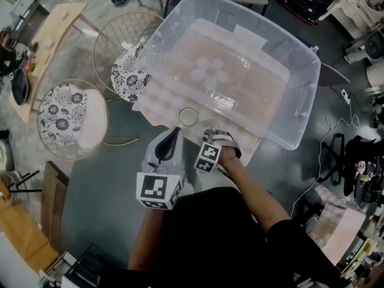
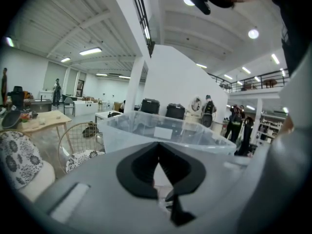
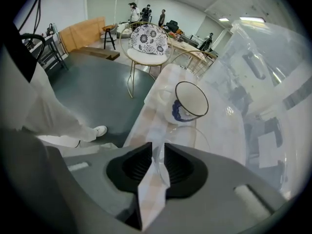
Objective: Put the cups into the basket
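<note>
The person wears a black top (image 1: 210, 239) with short sleeves. On the right hand (image 1: 225, 144) there is a black-and-white glove. The 2 grippers have smooth grey bodies and black ribbed pads (image 3: 136, 167). The left gripper (image 1: 177, 129) and the right gripper (image 3: 157, 152) each carry 1 cube (image 1: 158, 189) with black-and-white square markers.

The left gripper (image 2: 159, 147), its jaws closed tip to tip with nothing between them, faces the near wall of a clear plastic bin (image 2: 131, 133) bearing a white label (image 2: 163, 133). A wire chair (image 2: 73, 138) with a floral cushion (image 2: 80, 159) stands left of the bin. Black cases (image 2: 150, 106) sit beyond it, and people (image 2: 208, 112) stand in the hall at right.
</note>
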Demonstrator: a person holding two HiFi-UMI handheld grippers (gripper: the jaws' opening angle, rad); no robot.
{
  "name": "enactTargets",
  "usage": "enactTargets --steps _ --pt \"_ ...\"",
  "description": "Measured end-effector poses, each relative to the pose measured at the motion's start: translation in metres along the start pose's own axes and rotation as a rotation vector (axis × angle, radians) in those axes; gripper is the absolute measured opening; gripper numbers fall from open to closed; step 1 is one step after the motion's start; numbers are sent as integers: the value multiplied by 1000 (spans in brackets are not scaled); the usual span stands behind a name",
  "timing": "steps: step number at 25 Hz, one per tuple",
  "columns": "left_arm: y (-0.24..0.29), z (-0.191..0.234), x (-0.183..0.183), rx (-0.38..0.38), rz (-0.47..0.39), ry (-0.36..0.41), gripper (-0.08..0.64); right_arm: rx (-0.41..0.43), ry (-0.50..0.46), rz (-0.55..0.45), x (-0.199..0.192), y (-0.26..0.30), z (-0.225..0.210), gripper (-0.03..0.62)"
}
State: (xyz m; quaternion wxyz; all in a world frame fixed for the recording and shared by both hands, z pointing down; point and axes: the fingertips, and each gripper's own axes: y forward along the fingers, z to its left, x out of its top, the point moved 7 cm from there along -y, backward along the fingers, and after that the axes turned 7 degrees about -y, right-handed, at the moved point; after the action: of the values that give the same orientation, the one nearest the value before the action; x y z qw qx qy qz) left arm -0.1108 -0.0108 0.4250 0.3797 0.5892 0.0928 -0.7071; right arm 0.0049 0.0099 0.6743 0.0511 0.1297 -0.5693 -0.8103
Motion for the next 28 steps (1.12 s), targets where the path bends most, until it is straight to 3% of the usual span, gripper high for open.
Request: enactTargets --steps 8,16,28 --pt "2 -2 -1 -1 -1 -7 6 23 -30 23 4 2 1 62" --pt "0 -3 -1 3 -5 -16 6 124 94 42 4 1 -8 38" --pt "-3 1 -2 -7 -3 -23 6 50 257 -38 -11 -11 -5 23"
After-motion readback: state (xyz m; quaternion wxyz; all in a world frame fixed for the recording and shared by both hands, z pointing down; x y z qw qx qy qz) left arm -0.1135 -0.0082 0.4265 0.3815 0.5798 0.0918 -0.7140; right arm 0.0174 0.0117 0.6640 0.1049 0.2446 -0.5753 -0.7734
